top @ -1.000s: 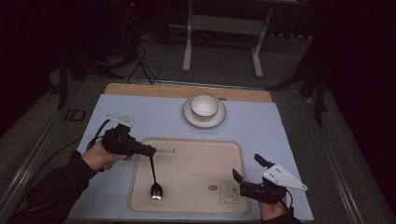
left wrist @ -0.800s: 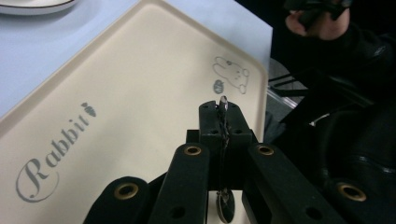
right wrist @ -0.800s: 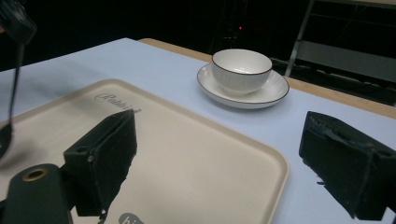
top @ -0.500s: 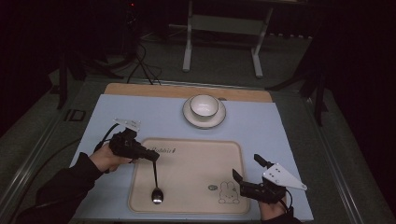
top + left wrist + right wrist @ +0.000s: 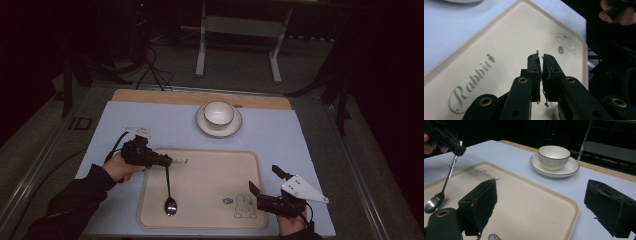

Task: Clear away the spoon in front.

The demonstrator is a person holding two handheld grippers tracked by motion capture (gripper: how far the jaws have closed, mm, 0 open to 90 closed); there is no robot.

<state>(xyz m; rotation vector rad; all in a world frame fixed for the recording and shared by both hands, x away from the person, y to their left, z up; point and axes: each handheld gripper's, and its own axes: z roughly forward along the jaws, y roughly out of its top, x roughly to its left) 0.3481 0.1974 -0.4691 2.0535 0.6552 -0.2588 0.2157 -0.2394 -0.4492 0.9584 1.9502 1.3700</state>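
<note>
A metal spoon point(image 5: 168, 187) stands tilted over the beige tray point(image 5: 210, 170), its bowl point(image 5: 433, 203) down on the tray's near left part. My left gripper point(image 5: 162, 161) is shut on the top end of the handle; the thin metal tip point(image 5: 537, 52) shows between the closed pads point(image 5: 534, 65). From the right gripper view, that gripper point(image 5: 450, 141) holds the spoon point(image 5: 449, 176) up at a slant. My right gripper point(image 5: 264, 181) hovers at the tray's near right corner, open, nothing between its fingers point(image 5: 482, 200).
A white cup point(image 5: 218, 112) sits on a saucer point(image 5: 235, 125) beyond the tray, on the light blue mat point(image 5: 300, 145). The tray bears a "Rabbit" script point(image 5: 471, 77) and a rabbit drawing point(image 5: 244, 206). Table edges and a metal stand point(image 5: 235, 30) lie around.
My left gripper has shifted a little right and toward the tray, standing the spoon handle more upright while its bowl stays on the tray. The right gripper has not moved.
</note>
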